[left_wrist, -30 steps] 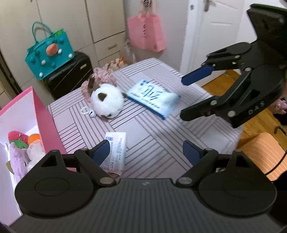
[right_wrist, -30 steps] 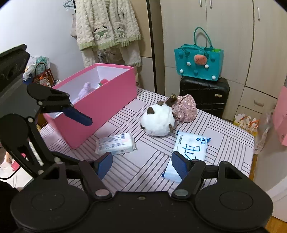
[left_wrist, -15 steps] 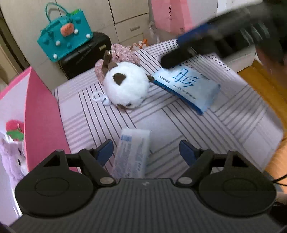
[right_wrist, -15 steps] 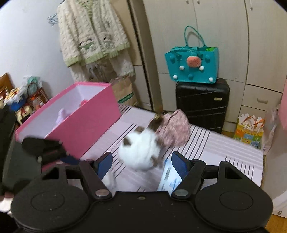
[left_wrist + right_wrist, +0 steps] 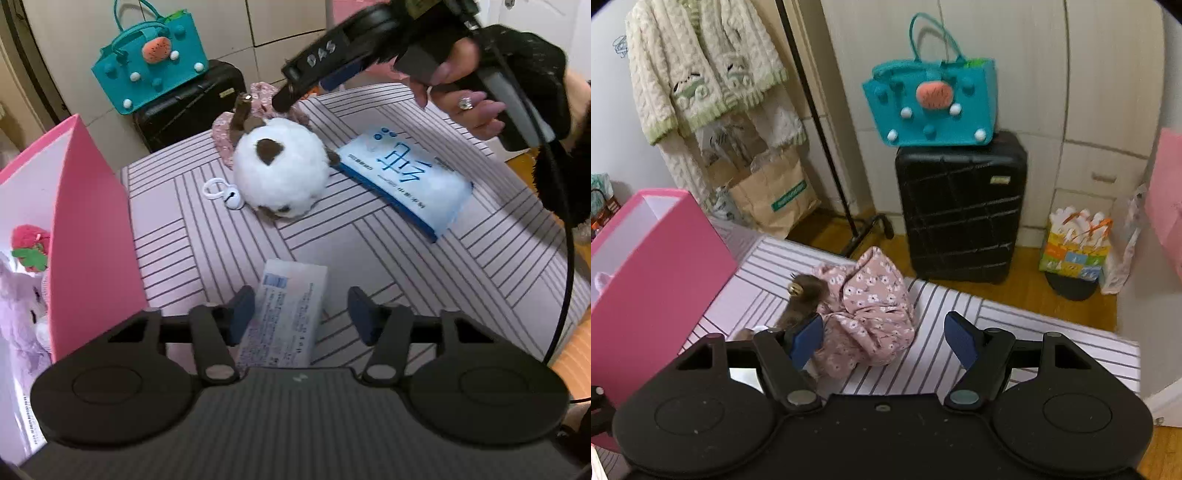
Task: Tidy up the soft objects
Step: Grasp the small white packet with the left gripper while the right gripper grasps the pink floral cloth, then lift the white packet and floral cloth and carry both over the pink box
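Small tissue pack [image 5: 284, 317]: flat white packet lying on the striped tabletop [image 5: 369, 258], its near end between the fingers of the left tongs [image 5: 301, 314]; its long axis runs almost straight away from them.
Left tongs: fingers apart, one on each side of the pack, not yet clamped on it.
Floral pouch [image 5: 868, 314]: soft pink bundle at the far edge of the tabletop, just ahead of the right tongs [image 5: 882, 339] and nearer their left finger.
Right tongs: fingers spread, holding nothing.
White plush [image 5: 280, 170]: round toy between the two targets, touching the pouch; a small bell [image 5: 232, 199] lies beside it.
Large blue wipes pack [image 5: 402, 181]: right of the plush.
Pink box [image 5: 92, 221]: open, at the left; inside are a lilac plush [image 5: 22, 317] and a red strawberry toy [image 5: 31, 243].
Likely next: closing the left tongs across the pack's short width.
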